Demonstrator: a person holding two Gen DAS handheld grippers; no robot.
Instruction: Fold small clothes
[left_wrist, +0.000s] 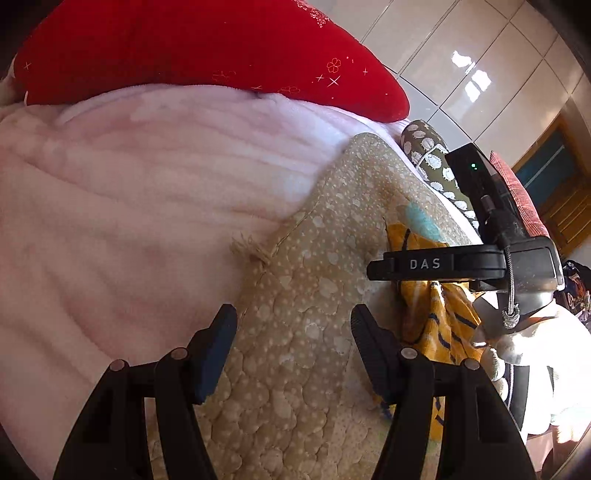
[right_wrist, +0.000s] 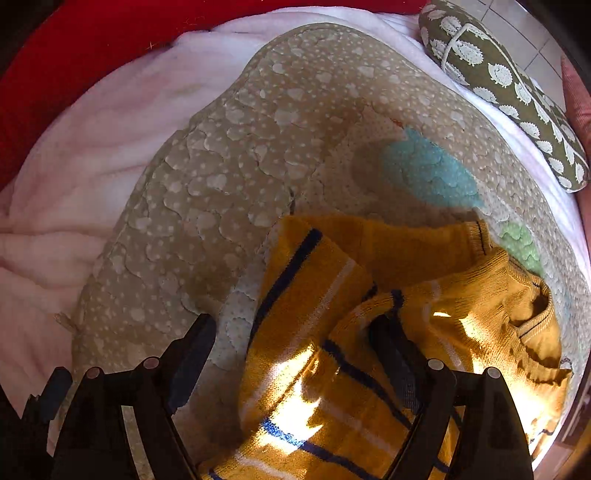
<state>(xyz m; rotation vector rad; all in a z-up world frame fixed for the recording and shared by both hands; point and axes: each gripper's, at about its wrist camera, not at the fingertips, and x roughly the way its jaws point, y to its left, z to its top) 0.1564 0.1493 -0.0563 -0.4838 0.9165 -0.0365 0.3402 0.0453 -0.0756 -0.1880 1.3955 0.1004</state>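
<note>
A mustard-yellow knit sweater (right_wrist: 369, 314) with navy and white stripes lies crumpled on a beige quilted mat (right_wrist: 229, 155). Its ribbed collar faces right. My right gripper (right_wrist: 293, 325) points down over it, jaws wide open. The left fingertip hangs above the mat and the right one over a sweater fold, with nothing pinched. In the left wrist view the sweater (left_wrist: 432, 325) shows under the right gripper's black body (left_wrist: 436, 264). My left gripper (left_wrist: 293, 317) is open above the mat (left_wrist: 295, 280), left of the sweater, with nothing between its fingers.
The mat lies on a pink fleece blanket (left_wrist: 129, 203). A red pillow (left_wrist: 203, 48) sits at the far side. An olive cushion (right_wrist: 509, 85) with a white hedgehog print lies at the far right. Glossy floor tiles (left_wrist: 480, 55) show beyond the bed edge.
</note>
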